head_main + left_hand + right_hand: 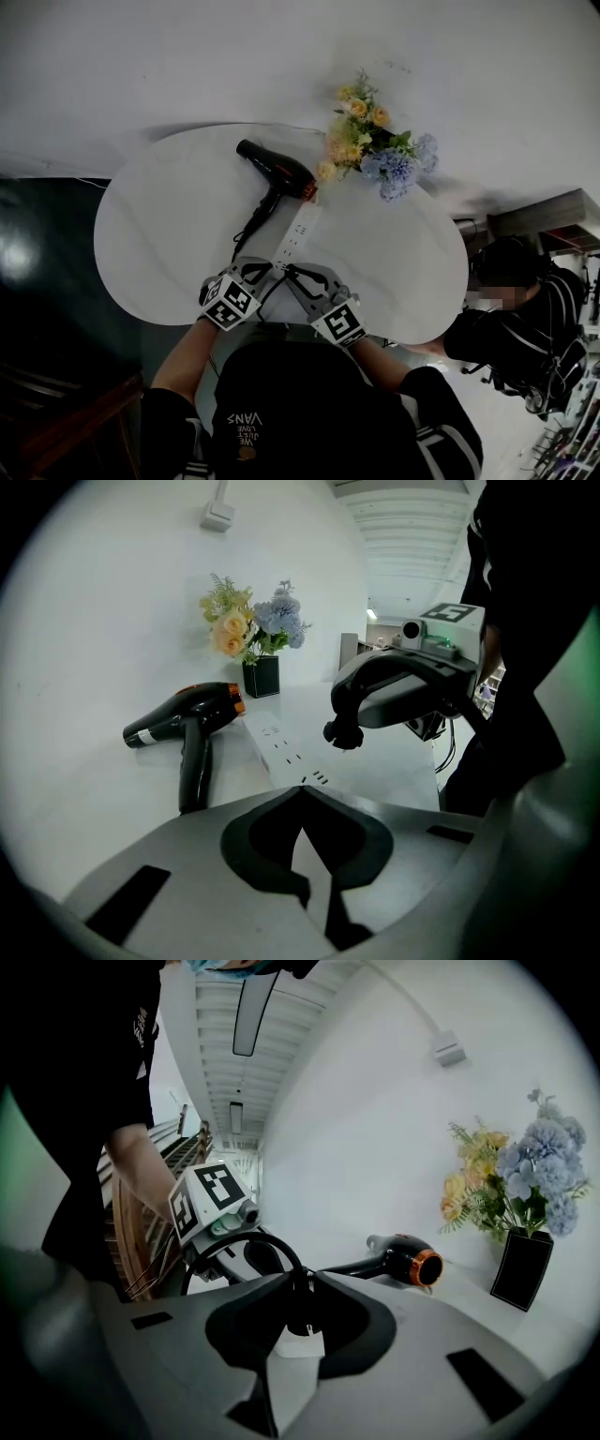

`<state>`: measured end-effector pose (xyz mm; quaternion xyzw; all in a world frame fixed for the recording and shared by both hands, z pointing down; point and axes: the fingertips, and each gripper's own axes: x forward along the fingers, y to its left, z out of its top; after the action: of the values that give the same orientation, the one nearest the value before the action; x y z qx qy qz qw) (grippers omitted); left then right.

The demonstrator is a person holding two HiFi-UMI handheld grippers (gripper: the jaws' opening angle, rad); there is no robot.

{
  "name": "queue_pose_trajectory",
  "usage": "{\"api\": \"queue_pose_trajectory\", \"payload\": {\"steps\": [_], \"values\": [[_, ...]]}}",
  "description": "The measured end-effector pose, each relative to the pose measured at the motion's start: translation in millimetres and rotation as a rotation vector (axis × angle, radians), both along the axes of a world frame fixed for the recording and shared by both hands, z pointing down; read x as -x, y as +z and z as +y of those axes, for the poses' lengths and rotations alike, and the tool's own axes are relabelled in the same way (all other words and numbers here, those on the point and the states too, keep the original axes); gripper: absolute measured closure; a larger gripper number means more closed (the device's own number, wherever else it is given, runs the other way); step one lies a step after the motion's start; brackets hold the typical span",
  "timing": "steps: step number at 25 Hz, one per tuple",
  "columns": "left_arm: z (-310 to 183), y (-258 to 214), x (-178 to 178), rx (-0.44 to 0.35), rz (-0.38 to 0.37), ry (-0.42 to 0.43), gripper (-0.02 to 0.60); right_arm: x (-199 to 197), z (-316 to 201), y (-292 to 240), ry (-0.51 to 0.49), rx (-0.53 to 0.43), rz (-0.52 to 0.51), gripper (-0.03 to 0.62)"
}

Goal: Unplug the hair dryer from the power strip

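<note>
The dryer (pixel 277 172) lies on its side on the white table (pixel 159 234), nozzle towards the flowers (pixel 373 145), which stand in a black vase (pixel 262 677) by the wall. The white strip (pixel 300 228) lies just beside the dryer's nozzle end and runs from there towards the person. The cord (pixel 246 232) runs from the dryer's handle towards the grippers. The right gripper (pixel 298 1288) is clamped on the black plug (pixel 298 1305), its jaws pressing it from both sides, with the cord arching up out of the plug in a loop. In the left gripper view the plug seems lifted clear of the strip, with a small prong showing beneath it; in the right gripper view the white of the strip shows just below the plug. The left gripper (pixel 302 791) has its jaws together with nothing between them, and its tips sit at the strip's near end; whether they press on it cannot be told. The two grippers are side by side at the table's near edge. A second person sits off the table's right side
</note>
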<state>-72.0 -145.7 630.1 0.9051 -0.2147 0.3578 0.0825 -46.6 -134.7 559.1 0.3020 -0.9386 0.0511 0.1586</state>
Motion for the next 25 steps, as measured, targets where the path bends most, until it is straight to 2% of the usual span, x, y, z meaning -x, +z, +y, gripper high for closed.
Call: {"api": "queue_pose_trajectory", "payload": {"steps": [12,20,25], "values": [[-1,0,-3,-0.027,-0.027,-0.068,0.563,-18,13,-12,-0.001,-0.014,-0.008,0.508],[3,-32,0,-0.088,0.052,-0.185,0.563,-28,26,-24,-0.007,-0.015,-0.022,0.508],[14,-60,9,-0.177,0.075,-0.279,0.563,-34,34,-35,-0.005,-0.033,-0.052,0.508]]}}
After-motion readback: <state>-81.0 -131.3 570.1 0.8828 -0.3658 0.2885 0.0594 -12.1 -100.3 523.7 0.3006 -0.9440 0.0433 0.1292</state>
